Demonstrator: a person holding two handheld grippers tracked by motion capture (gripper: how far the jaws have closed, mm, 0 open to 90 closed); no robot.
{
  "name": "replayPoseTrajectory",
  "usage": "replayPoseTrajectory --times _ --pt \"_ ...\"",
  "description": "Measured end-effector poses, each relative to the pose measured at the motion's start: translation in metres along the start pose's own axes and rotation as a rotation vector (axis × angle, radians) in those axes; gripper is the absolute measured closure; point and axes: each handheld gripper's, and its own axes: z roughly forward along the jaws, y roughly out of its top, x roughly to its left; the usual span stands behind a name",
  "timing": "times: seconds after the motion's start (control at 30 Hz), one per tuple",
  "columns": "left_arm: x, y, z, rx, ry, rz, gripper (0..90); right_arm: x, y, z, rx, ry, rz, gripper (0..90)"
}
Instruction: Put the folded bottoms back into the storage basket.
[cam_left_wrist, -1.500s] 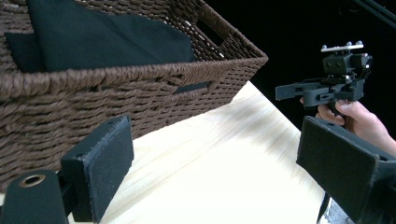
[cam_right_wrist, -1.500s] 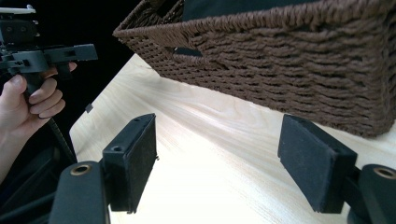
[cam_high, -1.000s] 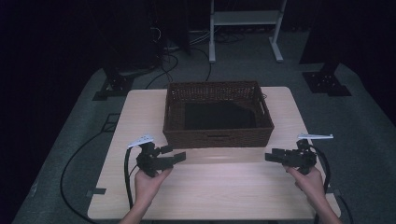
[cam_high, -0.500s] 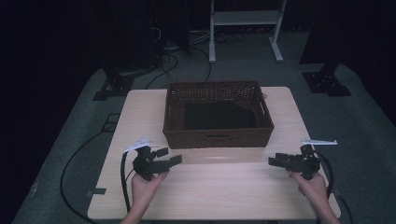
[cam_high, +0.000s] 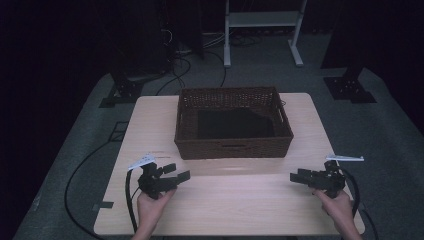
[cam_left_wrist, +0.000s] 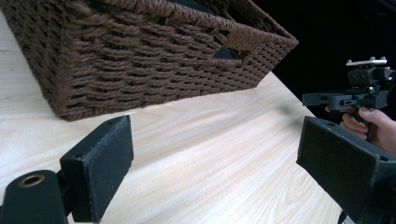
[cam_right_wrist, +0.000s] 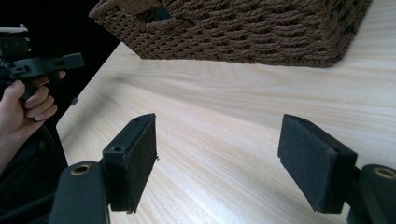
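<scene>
Basket (cam_high: 233, 148): dark brown woven wicker in a horizontal rope-like weave; interior base black. Table (cam_high: 240, 200), on which the basket stands: pale wood, fine lengthwise grain. Left gripper (cam_high: 176, 172) and right gripper (cam_high: 299, 177), nearer the person than the basket: matt black; each carries a light grey plate.

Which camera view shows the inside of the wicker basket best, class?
The high view: it looks down into the basket, showing its dark floor. The left gripper view and right gripper view show mainly its woven outer wall and a handle hole.
</scene>
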Motion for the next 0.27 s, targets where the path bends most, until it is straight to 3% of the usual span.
replayPoseTrajectory --times 0.27 --pt "-0.0061 -0.009 -0.0028 -0.012 0.003 0.011 9.5 -0.0016 -0.0104 -0.0039 -0.034 0.008 0.003 27.5"
